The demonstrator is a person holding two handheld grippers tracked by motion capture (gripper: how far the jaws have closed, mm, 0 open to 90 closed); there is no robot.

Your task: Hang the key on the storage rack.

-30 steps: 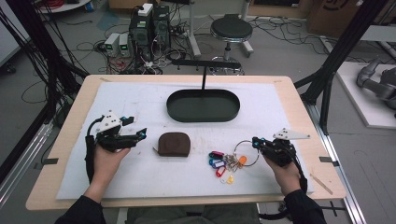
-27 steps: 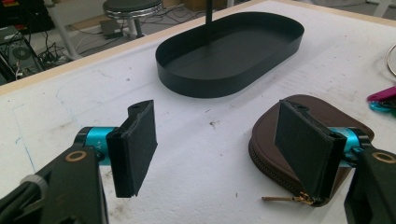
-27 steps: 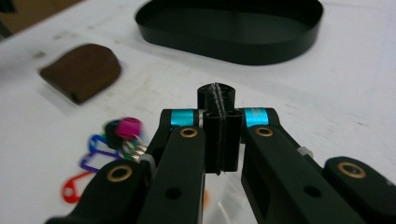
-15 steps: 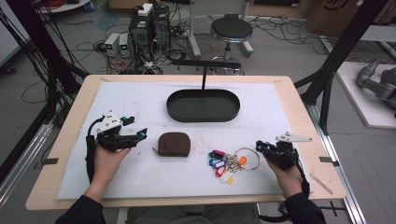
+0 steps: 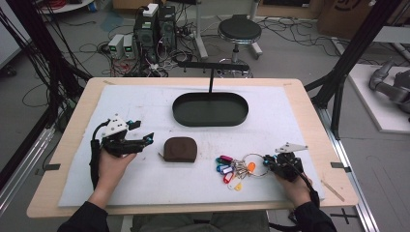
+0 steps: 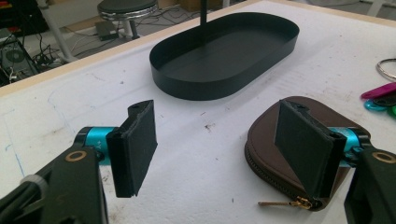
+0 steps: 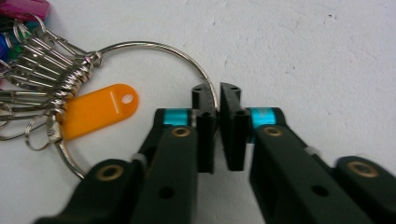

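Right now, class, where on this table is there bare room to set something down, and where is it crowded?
Free: the white mat left of the black tray, the strip right of the tray, and the near edge below the brown pouch. Crowded: around the key ring, which the right gripper pinches.

The right gripper (image 5: 270, 165) pinches the key ring (image 5: 255, 164) beside the brown pouch (image 5: 180, 149).

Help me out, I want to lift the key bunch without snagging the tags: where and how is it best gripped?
Grip the big wire ring on its bare arc, away from the tags. Come from the person's right, where the right gripper already has its jaws shut on it; the ring lies flat with that side free.
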